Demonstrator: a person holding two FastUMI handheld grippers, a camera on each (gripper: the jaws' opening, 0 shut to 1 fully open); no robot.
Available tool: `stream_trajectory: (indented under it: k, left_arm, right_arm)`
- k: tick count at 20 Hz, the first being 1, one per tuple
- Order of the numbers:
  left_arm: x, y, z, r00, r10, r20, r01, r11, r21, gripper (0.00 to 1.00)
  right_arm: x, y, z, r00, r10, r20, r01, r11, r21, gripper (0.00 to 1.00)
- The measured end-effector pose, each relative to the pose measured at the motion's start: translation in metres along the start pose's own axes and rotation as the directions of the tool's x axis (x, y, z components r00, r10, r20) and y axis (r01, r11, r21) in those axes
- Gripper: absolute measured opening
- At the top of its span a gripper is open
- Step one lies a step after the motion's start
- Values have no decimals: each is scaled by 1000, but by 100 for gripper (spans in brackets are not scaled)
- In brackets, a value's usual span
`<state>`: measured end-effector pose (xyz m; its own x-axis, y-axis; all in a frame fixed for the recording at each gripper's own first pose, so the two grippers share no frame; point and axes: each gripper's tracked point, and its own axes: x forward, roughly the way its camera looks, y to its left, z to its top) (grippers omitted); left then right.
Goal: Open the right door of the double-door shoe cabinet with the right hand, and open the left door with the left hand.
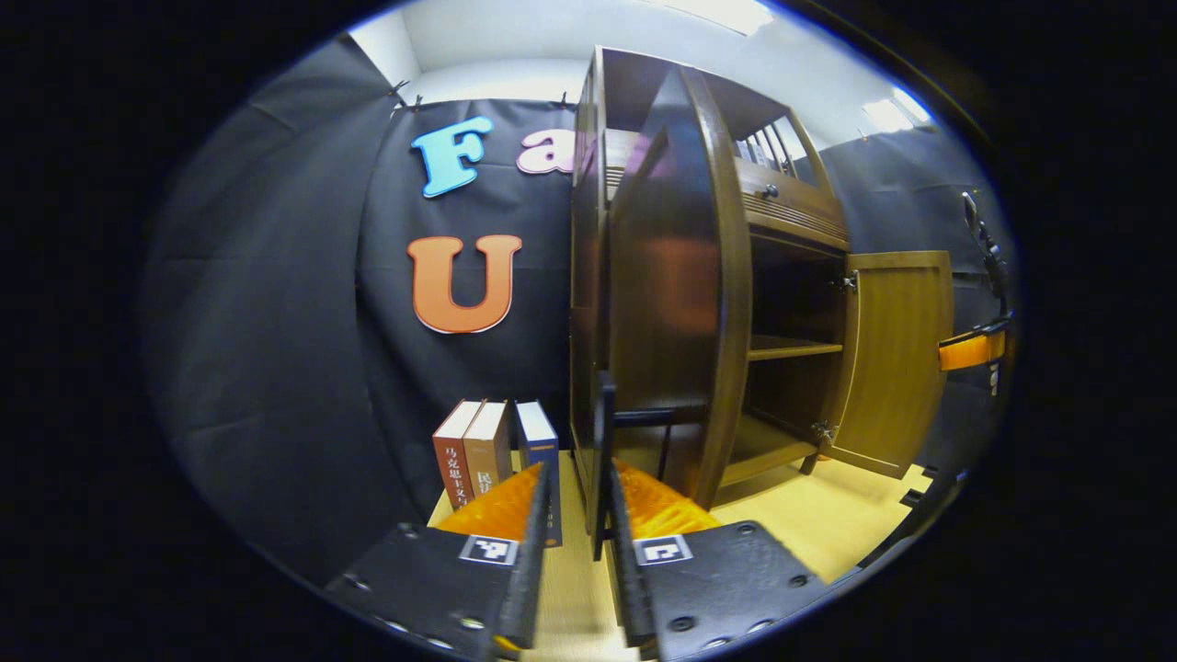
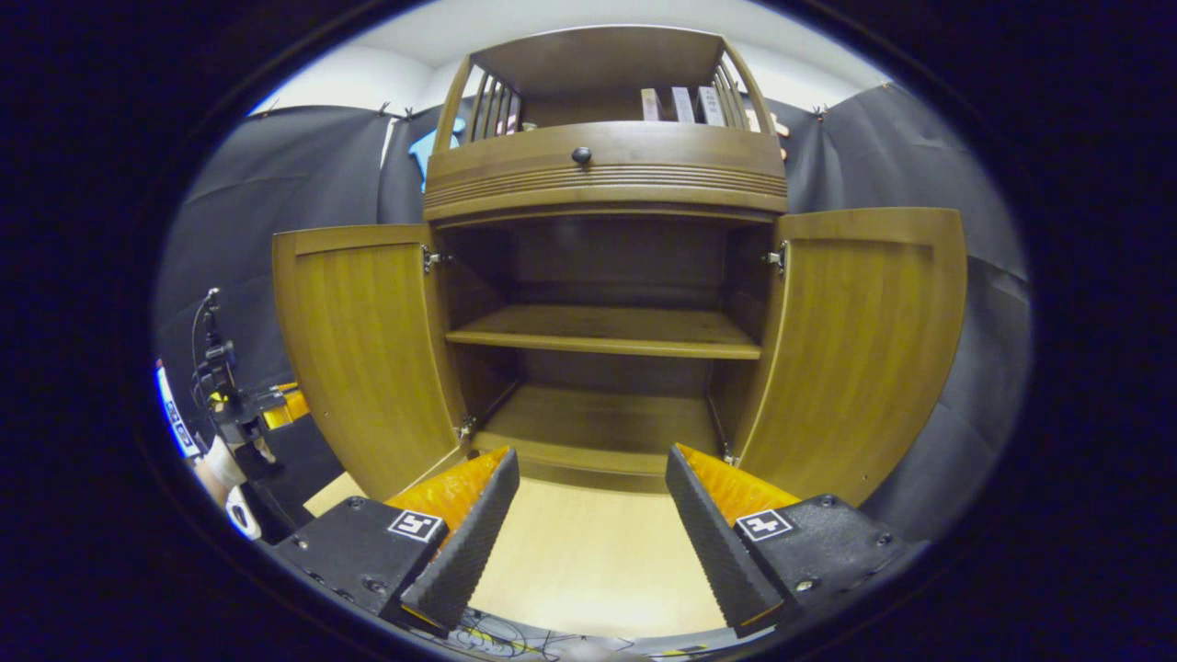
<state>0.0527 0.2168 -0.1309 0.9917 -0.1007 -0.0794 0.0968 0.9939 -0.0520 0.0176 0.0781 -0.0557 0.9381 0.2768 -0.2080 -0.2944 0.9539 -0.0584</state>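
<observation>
The double-door shoe cabinet (image 2: 607, 175) stands on the pale wooden table (image 2: 588, 552), and in the right gripper view both its doors are swung wide: the left door (image 2: 363, 354) at the left side of the view and the right door (image 2: 864, 349) at the right, with the inner shelf (image 2: 607, 331) and the bare floor of the cabinet open between them. By this showing the task looks all but done. The relation that matters now is at the left door: in the left gripper view its upright front edge (image 1: 717, 303) rises straight ahead of the left claw (image 1: 577, 515), long axis vertical, and a dark vertical handle (image 1: 604, 441) on that door stands between the claw's fingers, which are drawn close together. Whether both fingers actually press on the handle cannot be told, as a slim gap shows on the near side. The left claw is clearly the nearer one to this door; any release would likely call for the fingers to part and draw back along the claw's own line. The right claw (image 2: 593, 501) is spread wide and holds nothing, hovering over the table in front of the cabinet's open middle, apart from both doors. Three upright books (image 1: 492, 446) stand on the table just left of the cabinet's side.
</observation>
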Motion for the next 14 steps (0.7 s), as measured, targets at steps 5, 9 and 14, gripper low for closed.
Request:
stream_trajectory:
  k: [5, 9, 14]
  left_arm:
    - [-39, 16, -22, 986, 154, -64, -154, 988, -3, 95]
    - [-73, -14, -10, 958, 279, -67, -278, 960, 13, 95]
    - [-94, -84, 36, 941, 337, -19, -337, 941, 4, 84]
  right_arm:
    - [0, -13, 0, 1000, 11, 12, -11, 1000, 11, 100]
    - [-1, -25, 7, 998, 54, 28, -54, 998, 11, 100]
    - [-5, -59, 32, 995, 66, 80, -67, 998, 2, 100]
